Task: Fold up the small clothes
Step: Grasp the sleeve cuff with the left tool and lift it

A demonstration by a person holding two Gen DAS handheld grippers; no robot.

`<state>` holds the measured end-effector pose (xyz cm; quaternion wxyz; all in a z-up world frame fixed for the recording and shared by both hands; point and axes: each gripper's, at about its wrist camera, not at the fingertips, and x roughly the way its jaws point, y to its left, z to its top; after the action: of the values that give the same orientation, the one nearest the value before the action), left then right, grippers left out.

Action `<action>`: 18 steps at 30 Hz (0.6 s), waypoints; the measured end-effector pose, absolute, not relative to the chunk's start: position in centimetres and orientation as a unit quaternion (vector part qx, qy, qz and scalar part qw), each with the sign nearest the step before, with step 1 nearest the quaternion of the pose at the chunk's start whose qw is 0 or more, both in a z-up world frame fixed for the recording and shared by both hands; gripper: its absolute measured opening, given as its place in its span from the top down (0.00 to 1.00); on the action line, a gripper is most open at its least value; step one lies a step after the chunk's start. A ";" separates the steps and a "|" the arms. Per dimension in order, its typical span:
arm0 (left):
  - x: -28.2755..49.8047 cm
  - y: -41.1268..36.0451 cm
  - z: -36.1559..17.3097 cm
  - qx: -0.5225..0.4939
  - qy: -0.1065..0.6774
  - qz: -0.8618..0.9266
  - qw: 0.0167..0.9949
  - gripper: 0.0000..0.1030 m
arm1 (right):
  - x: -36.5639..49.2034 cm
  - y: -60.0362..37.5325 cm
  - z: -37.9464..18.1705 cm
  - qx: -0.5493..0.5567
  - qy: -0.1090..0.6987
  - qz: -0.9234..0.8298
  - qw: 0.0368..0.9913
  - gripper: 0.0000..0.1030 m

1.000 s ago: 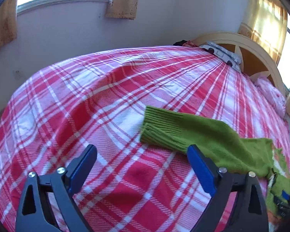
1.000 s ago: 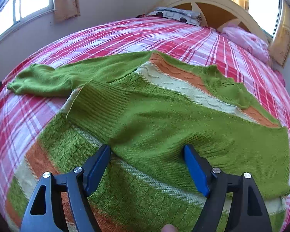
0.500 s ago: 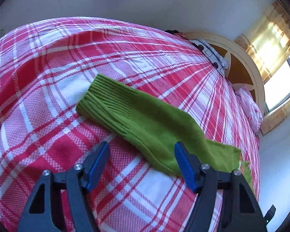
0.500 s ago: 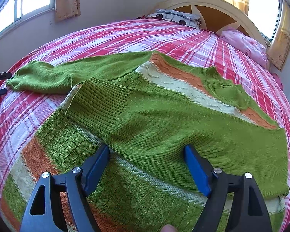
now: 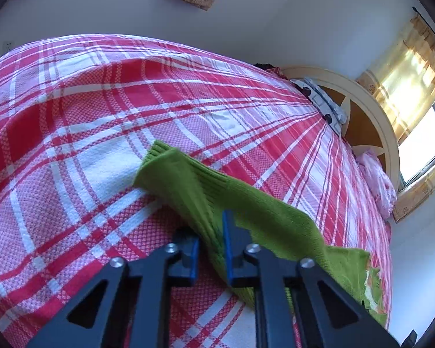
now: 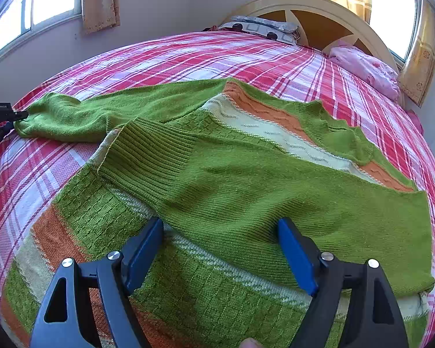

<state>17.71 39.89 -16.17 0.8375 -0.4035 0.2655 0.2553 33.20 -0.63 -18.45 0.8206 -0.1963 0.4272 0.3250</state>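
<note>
Jaws: left gripper (image 5: 210,250) now pinched on the sweater's green sleeve (image 5: 194,185); right gripper (image 6: 220,249) spread wide as before.

Half a second ago the left was open astride that sleeve, whose cuff points to 11 o'clock. Striped sweater (image 6: 246,174) lies on the plaid bedspread (image 5: 72,116), other sleeve folded across its body.

Home bedroom: bed with red plaid bedspread (image 6: 188,55), arched wooden headboard (image 6: 319,20), pillows (image 6: 261,27), curtained windows (image 6: 391,8).
</note>
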 end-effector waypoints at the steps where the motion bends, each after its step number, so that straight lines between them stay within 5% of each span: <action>1: 17.5 40.0 -16.0 -0.404 0.262 0.253 0.839 0.93 | 33.2 -0.6 -18.5 -0.196 0.427 0.325 0.821 0.21; 18: 17.6 36.6 -6.4 -0.326 0.159 0.193 0.912 0.94 | 33.3 -0.7 -18.3 -0.190 0.428 0.323 0.822 0.21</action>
<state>17.60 36.62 -6.44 0.9117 -0.3262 0.1588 0.1928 33.32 -0.75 -18.31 0.8223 -0.1900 0.4278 0.3235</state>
